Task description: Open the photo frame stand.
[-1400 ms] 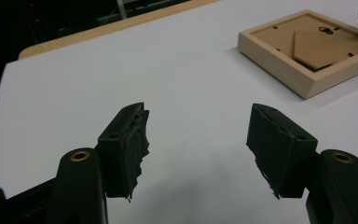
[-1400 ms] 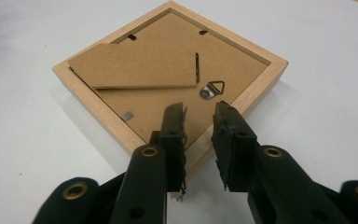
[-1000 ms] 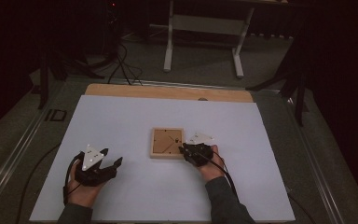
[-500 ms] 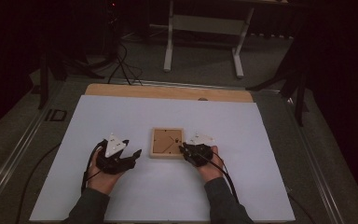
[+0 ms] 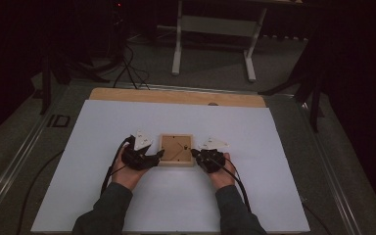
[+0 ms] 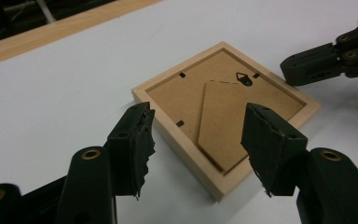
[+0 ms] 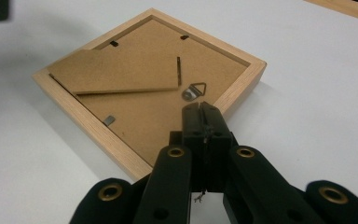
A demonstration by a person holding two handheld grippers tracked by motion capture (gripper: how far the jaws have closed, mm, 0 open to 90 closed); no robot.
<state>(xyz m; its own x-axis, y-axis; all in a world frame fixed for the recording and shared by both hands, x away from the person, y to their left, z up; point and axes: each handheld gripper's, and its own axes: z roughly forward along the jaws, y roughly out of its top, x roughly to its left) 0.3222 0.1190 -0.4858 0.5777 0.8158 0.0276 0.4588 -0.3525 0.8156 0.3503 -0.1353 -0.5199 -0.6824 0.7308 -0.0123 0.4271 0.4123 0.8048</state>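
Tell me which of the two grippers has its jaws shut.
The right gripper: its jaws are pressed together with nothing between them, tips over the picture frame. The left gripper stands open, jaws astride the frame's corner.

frame [image 5: 176, 150]: pale wood, brown backing (black hanger) | claws [image 6: 196, 144]: black | table sheet [image 5: 254, 186]: white

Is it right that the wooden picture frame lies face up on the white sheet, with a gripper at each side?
Not quite: the picture frame lies face down. The left gripper view shows its brown backing board, hanger and folded stand. It does lie on the white sheet, between the left gripper and right gripper.
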